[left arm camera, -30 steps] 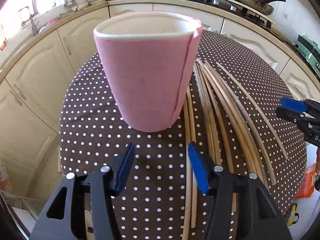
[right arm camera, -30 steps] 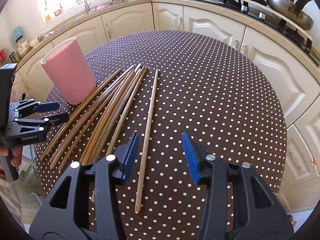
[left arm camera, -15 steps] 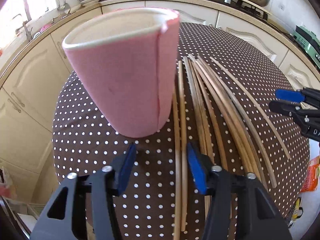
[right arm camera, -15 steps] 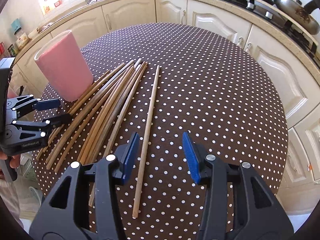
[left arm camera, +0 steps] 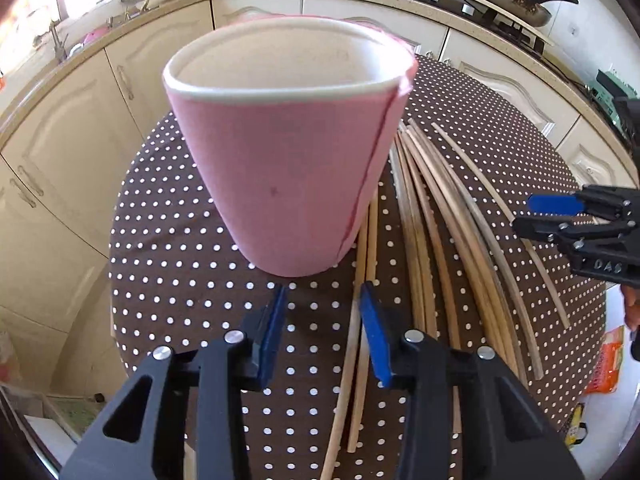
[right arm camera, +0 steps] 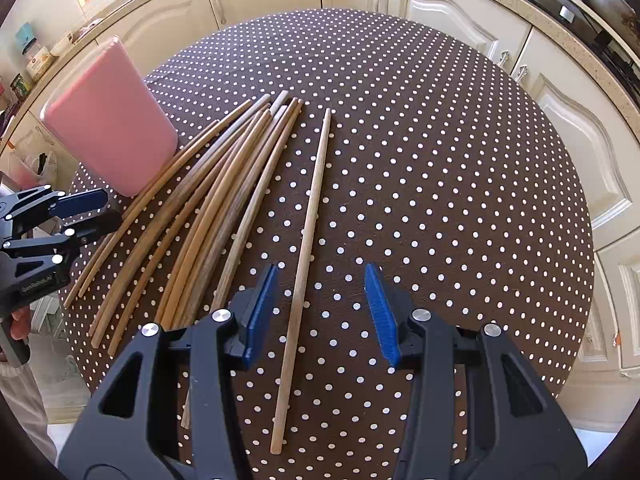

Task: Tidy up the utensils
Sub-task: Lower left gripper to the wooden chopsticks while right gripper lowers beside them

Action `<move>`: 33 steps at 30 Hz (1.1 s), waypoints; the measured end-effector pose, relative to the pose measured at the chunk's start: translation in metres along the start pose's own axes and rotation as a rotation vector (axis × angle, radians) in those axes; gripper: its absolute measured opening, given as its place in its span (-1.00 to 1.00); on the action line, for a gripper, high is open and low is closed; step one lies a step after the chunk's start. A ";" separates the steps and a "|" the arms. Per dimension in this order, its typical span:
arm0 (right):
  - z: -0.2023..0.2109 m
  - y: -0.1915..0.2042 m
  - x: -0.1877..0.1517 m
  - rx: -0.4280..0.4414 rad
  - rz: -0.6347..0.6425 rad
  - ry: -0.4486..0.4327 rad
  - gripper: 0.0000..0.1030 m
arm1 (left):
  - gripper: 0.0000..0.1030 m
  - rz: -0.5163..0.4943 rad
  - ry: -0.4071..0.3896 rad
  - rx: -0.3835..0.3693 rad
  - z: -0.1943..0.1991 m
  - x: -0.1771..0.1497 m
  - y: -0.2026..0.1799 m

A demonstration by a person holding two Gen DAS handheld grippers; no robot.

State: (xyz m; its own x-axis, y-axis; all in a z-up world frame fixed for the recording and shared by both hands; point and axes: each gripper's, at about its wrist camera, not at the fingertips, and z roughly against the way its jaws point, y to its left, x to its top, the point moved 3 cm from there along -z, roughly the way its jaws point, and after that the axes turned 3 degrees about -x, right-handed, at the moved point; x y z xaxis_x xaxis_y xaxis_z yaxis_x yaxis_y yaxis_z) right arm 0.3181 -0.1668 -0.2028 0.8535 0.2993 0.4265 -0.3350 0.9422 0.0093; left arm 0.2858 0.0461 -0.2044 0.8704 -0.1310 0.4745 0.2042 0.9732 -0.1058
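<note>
Between the fingers of the right gripper point(right arm camera: 320, 312), which stand apart and empty, lies the single chopstick point(right arm camera: 307, 256), set off just right of the chopstick bundle point(right arm camera: 208, 216) on the dotted table point(right arm camera: 440, 200). Left gripper point(left arm camera: 322, 330): fingers apart but closing, nothing between the pads; pink cup point(left arm camera: 292, 160) stands upright just beyond the tips, the two nearest sticks point(left arm camera: 370, 240) touching or almost touching its base. Cup looks empty, so likely no sticks loaded yet.

Step in hand, as I judge it: right picks the lone stick, left steadies the cup. To do it well: drop straight down so the pads straddle the stick across its width, around mid-length or a bit toward the thick end so it won't swing. Close only when the tips are almost on the cloth. Thin round stick may roll out.
</note>
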 end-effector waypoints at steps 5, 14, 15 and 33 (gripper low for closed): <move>-0.009 -0.002 0.003 -0.007 0.008 0.012 -0.13 | -0.27 -0.022 0.000 0.036 -0.002 0.010 0.001; -0.012 -0.005 0.009 0.005 0.000 0.034 -0.13 | -0.27 -0.024 0.023 0.013 -0.010 0.024 -0.001; -0.012 -0.006 0.010 0.007 -0.001 0.036 -0.13 | -0.27 -0.008 0.026 0.014 -0.010 0.027 0.001; -0.008 0.000 0.007 0.009 0.016 0.046 -0.13 | -0.30 -0.006 0.074 0.008 -0.016 0.028 0.002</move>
State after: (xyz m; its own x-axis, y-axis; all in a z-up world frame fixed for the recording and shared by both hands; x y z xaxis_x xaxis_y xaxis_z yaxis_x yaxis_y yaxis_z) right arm 0.3271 -0.1640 -0.2068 0.8654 0.3212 0.3845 -0.3520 0.9359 0.0106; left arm 0.3175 0.0416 -0.2051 0.8999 -0.1502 0.4094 0.2061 0.9738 -0.0959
